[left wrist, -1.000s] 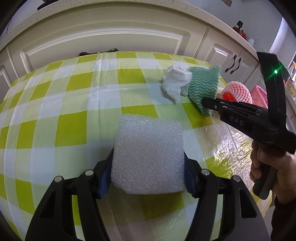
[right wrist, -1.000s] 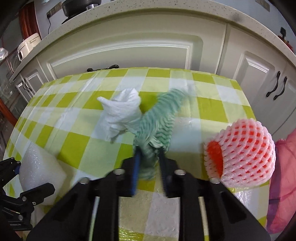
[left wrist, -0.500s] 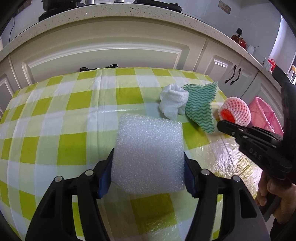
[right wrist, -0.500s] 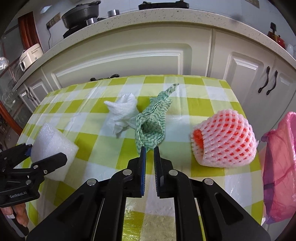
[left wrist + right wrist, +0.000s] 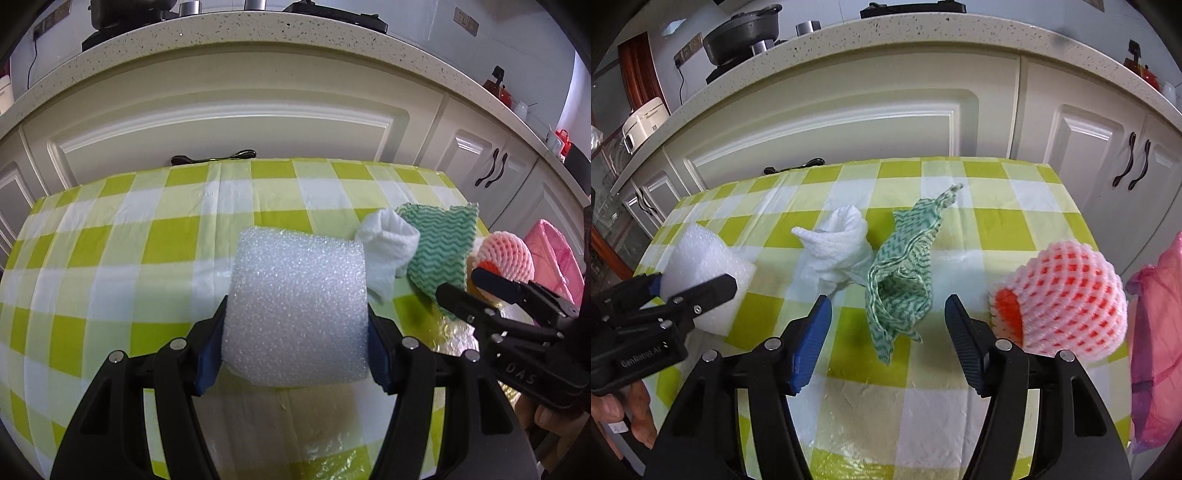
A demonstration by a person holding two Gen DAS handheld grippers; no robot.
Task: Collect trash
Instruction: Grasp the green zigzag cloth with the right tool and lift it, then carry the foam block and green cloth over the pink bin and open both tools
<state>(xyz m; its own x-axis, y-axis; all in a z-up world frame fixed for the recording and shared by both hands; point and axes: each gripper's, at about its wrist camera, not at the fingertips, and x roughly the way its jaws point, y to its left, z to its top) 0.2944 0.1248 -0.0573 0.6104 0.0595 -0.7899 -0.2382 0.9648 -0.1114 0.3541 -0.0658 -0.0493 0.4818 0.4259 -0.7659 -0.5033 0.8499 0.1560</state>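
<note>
White bubbly foam block [image 5: 295,314], squarish, between blue-padded fingers [image 5: 208,350]

Black body of the right gripper [image 5: 491,295], in the left wrist view: raised letters "DAS".
Black body of the left gripper [image 5: 689,284], in the right wrist view: white print that looks like "GenRobot.AI", small and not sharp.
Elsewhere: nothing can be read.
</note>
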